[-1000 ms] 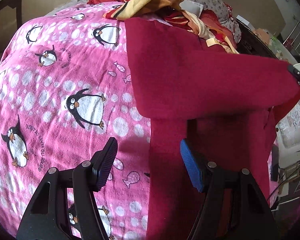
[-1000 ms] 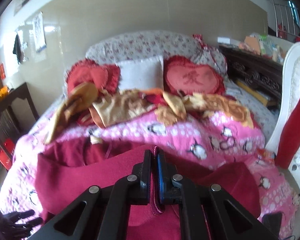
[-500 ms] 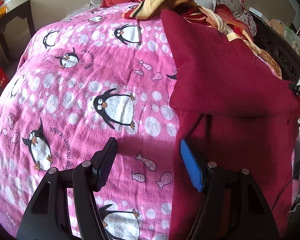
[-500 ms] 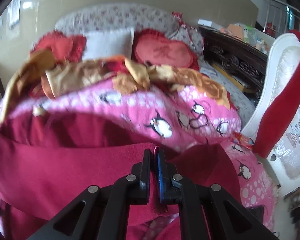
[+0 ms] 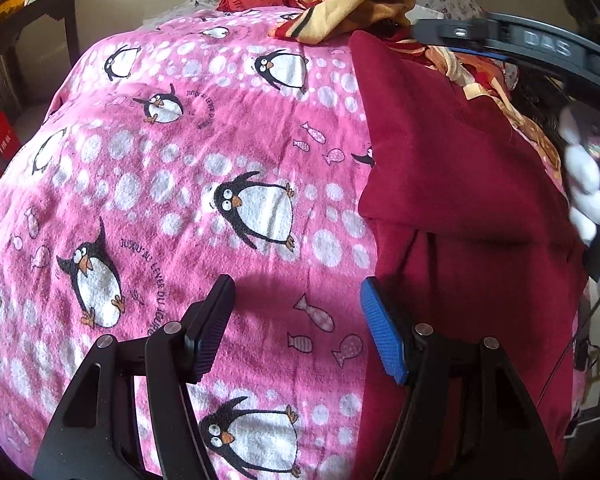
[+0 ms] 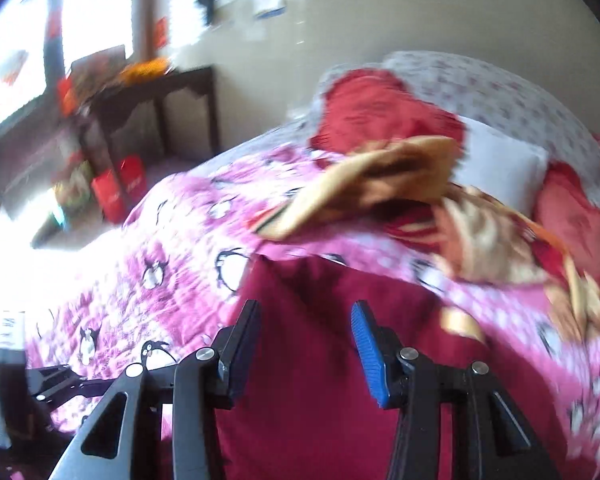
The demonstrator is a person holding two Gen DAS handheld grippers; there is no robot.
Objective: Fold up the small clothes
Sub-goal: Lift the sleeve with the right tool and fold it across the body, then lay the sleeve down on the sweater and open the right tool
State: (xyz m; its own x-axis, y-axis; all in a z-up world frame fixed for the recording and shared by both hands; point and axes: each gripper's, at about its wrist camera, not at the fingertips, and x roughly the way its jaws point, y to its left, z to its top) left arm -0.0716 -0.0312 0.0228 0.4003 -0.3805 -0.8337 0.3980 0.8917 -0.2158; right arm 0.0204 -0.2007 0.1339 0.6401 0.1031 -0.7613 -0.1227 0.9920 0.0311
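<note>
Dark red garment lying folded over at right of frame on penguin blanket. Left gripper wide open, empty; right gripper spread above cloth, holding nothing, probably between folds.

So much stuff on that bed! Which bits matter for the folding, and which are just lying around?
For the job:
dark red garment
left tongs, open
right tongs, open

Just lying about:
penguin blanket
yellow patterned cloth
red heart cushion
dark side table

The right gripper has let go of the garment; its jaws now stand apart above the folded cloth.
</note>
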